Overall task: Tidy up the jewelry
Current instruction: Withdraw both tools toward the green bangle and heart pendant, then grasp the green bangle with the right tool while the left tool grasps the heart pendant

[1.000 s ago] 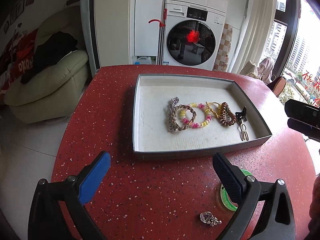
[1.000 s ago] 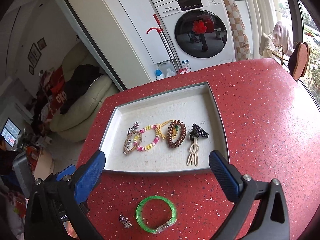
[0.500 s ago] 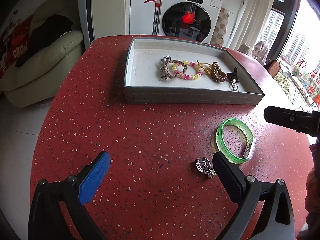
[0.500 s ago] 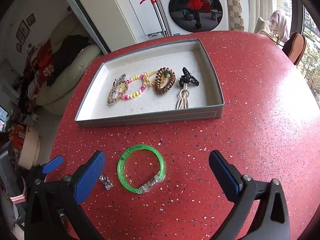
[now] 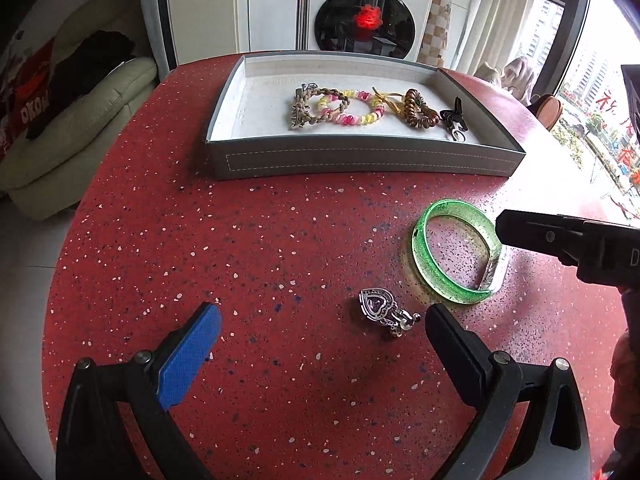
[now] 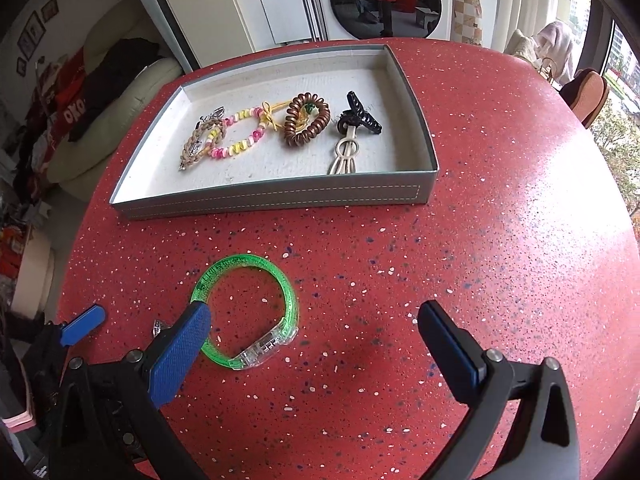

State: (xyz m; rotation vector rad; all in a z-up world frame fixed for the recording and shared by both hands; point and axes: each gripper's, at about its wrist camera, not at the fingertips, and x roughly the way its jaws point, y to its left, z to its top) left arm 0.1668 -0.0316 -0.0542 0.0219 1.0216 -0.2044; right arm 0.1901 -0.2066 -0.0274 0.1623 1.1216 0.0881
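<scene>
A grey tray (image 5: 360,162) (image 6: 280,196) on the red table holds a braided bracelet (image 5: 308,110), a pink and yellow bead bracelet (image 6: 240,140), a brown coil hair tie (image 6: 306,120) and a black claw clip (image 6: 360,114). A green bangle (image 5: 456,254) (image 6: 248,312) lies on the table before the tray. A silver heart pendant (image 5: 380,308) lies left of it. My left gripper (image 5: 320,320) is open, low, with the pendant between its fingers. My right gripper (image 6: 314,320) is open, its left finger (image 6: 180,356) over the bangle's edge.
The red speckled round table (image 6: 500,220) falls off at its curved edges left and right. A washing machine (image 5: 364,12) and a cream sofa (image 5: 80,112) stand beyond it. A chair (image 6: 588,92) is at the far right.
Both grippers have pulled back from the tray and come down toward the table. The pendant now sits between the left fingers, and the bangle is close to the right gripper.
</scene>
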